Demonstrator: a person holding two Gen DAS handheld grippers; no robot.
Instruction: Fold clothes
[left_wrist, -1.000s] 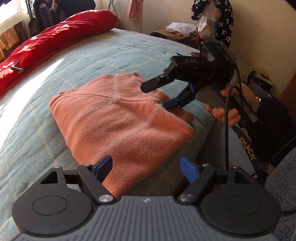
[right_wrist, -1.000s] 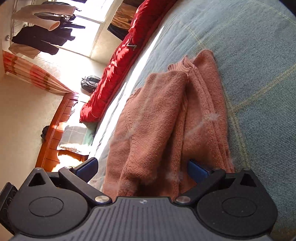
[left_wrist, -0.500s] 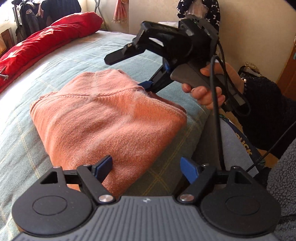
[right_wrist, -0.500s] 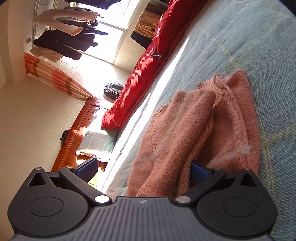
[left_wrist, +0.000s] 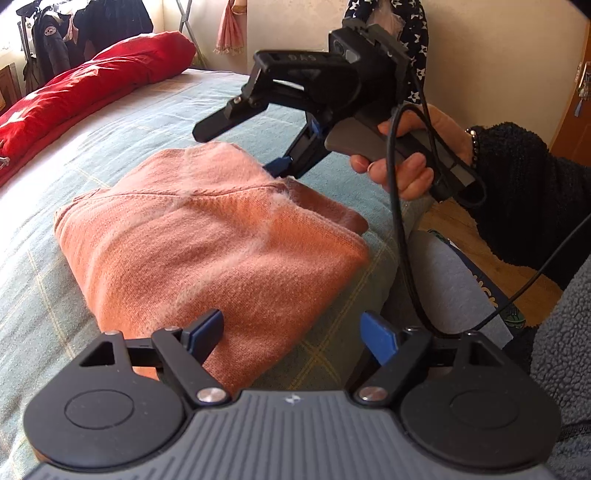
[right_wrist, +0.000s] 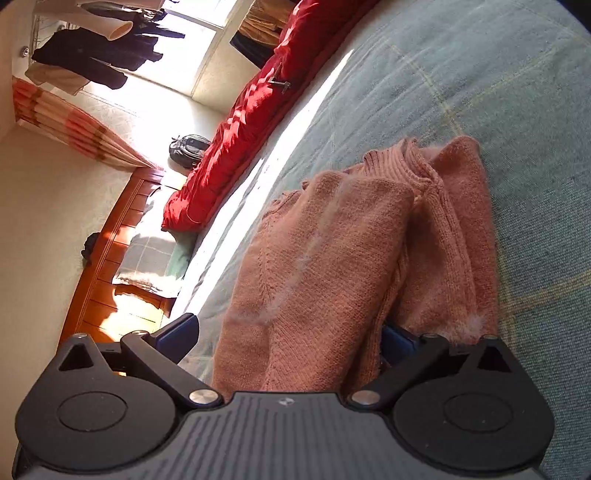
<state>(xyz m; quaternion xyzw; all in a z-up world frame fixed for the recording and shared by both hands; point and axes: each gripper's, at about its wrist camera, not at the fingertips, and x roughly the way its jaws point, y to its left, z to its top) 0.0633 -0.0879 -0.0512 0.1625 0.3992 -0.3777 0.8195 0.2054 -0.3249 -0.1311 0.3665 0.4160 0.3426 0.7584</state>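
A folded salmon-pink knit sweater (left_wrist: 207, 236) lies on the blue-green bedspread (left_wrist: 122, 129). My left gripper (left_wrist: 293, 330) is open and empty, just above the sweater's near edge. My right gripper (left_wrist: 243, 144) is open, turned on its side at the sweater's far right corner, its lower blue fingertip (left_wrist: 279, 166) touching the fabric. In the right wrist view the right gripper (right_wrist: 288, 334) is wide open with the sweater (right_wrist: 332, 266) between its fingers, one pad tucked in the fold; it does not grip.
A red quilt (left_wrist: 88, 88) lies along the bed's far side. The bed's edge and my legs (left_wrist: 443, 280) are at the right. Clothes hang by the window (right_wrist: 103, 62). A wooden headboard (right_wrist: 107, 266) stands beyond the bed.
My right gripper has risen and tilted, its upper finger lifting away from the sweater. The left gripper has drawn back slightly. The sweater stays folded in place.
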